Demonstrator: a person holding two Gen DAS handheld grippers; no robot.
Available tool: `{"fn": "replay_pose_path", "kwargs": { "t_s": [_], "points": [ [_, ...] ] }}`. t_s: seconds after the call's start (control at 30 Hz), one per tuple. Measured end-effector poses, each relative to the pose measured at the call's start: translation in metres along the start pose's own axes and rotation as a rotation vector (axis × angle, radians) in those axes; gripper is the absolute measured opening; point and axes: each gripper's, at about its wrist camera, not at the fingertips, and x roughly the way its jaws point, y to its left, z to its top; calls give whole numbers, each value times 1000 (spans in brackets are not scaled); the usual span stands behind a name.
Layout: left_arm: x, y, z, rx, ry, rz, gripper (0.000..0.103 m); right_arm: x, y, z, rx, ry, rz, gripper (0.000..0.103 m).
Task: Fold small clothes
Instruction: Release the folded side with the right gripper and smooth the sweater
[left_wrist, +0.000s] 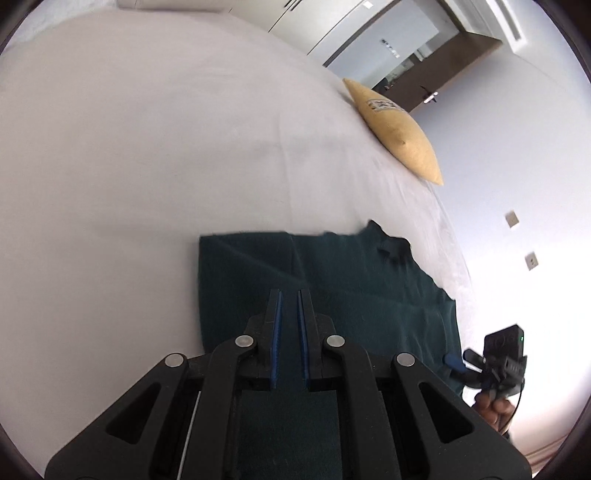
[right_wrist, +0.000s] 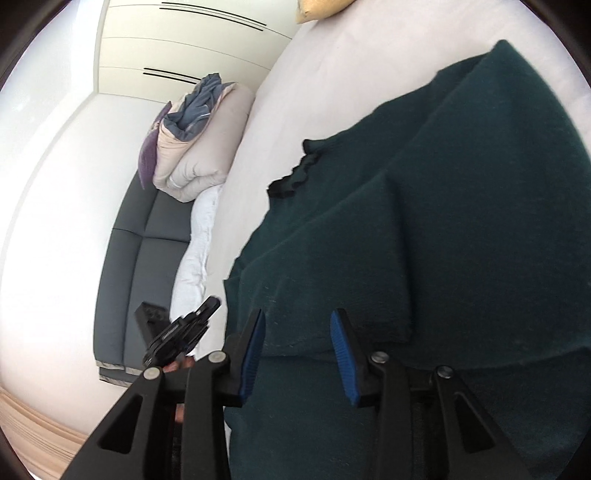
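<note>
Left gripper (left_wrist: 289, 295) nearly closed, seemingly empty; right gripper (right_wrist: 298, 321) part open over the garment (right_wrist: 424, 221), gripping nothing. A careless snag could undo the fold.

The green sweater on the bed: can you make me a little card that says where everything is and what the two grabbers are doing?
garment: dark green sweater, partly folded, lying on the bed
surface: white bed sheet
cushion: yellow cushion at the bed's edge, apart from the sweater
bedding pile: folded duvet beyond the bed
left gripper: jaws nearly shut, nothing between them, above the sweater
right gripper: jaws open, above the sweater's fold
</note>
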Motion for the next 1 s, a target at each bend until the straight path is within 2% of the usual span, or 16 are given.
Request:
{"fn": "replay_pose_path", "kwargs": {
  "t_s": [0.03,0.1,0.17,0.23,0.33,0.43,0.53,0.63,0.7,0.73,0.8,0.83,0.87,0.9,1.0],
  "points": [
    [14,11,4,-47,47,-6,8,3,0,2,2,1,8,41],
    [28,20,3,-72,76,-3,8,14,-4,6,16,11,3,42],
    [23,19,-6,-56,60,-20,8,17,-11,7,36,22,-15,41],
    [15,18,-20,-36,69,-33,8,15,-15,5,30,16,16,41],
    [1,8,-47,43,76,-11,8,11,-18,-1,31,34,38,41],
    [-15,5,-72,65,96,-2,8,-2,-22,-12,45,41,34,42],
    [-35,-1,-106,107,101,27,8,-20,-22,-28,31,36,-11,47],
    [-62,-10,-142,129,107,53,8,-52,-16,-53,5,15,-54,59],
    [-82,-20,-169,171,99,77,8,-83,-10,-76,-32,-23,-90,72],
    [-93,-24,-184,182,106,78,9,-97,-7,-88,-54,-40,-107,74],
    [-114,-29,-211,187,113,61,21,-128,-4,-115,-96,-67,-143,77],
    [-123,-32,-224,186,114,50,50,-142,-3,-128,-109,-75,-160,77],
    [-130,-34,-235,176,115,35,90,-154,-3,-140,-121,-82,-171,78],
    [-139,-34,-248,150,116,3,102,-168,-4,-154,-131,-89,-181,79],
    [-157,-30,-279,77,155,-64,103,-198,-9,-188,-136,-100,-220,80]
  ]
}}
